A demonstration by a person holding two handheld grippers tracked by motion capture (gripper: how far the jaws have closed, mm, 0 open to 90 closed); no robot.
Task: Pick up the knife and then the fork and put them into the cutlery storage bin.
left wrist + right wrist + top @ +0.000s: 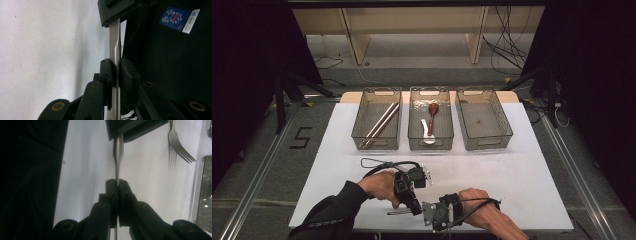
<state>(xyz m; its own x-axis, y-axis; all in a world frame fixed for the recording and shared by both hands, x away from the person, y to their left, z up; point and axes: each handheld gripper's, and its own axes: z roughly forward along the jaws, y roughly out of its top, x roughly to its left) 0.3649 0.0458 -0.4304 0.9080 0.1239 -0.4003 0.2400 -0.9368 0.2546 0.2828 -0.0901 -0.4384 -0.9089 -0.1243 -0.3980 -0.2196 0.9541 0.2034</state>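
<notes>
White tabletop (pixel 522 175) near its front edge: left tongs (pixel 116 72) and right tongs (pixel 117 187) both clamp one slim silver metal utensil handle (pixel 115 45) between them, above the surface.

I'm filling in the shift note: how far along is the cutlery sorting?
Done: metal sticks lie in the left bin, spoons in the middle bin. In hand: left gripper and right gripper both have jaws shut on one metal utensil, likely a handover. Left: binning it and the fork on the table; the right bin looks empty.
</notes>
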